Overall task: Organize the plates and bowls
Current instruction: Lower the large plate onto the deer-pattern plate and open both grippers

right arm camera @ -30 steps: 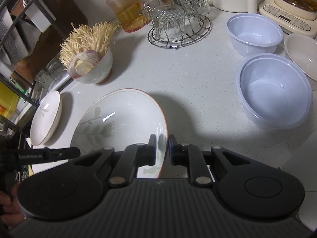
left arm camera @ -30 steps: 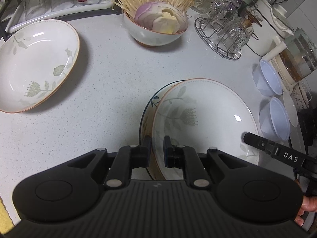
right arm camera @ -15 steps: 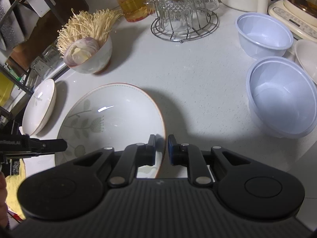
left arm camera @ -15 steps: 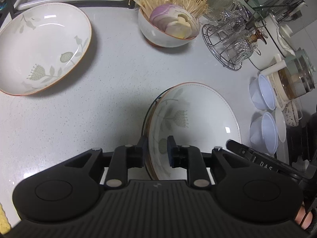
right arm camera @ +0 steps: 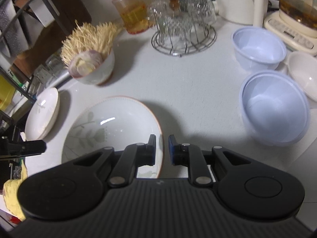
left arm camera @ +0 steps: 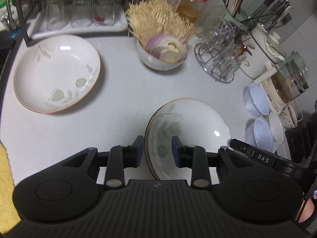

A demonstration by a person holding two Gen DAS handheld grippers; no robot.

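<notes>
Since the earlier frame, the left gripper (left arm camera: pixel 157 151) had just spread its fingers off the stacked plates' (left arm camera: pixel 190 127) rim; those lay on the tabletop (left arm camera: pixel 118 103). Right gripper (right arm camera: pixel 162 150) fingers straddled the opposite rim, slightly parted.

The left gripper (left arm camera: pixel 157 151) has let go: its jaws have just been opening off the stacked plates' (left arm camera: pixel 190 130) rim and lifted back
</notes>
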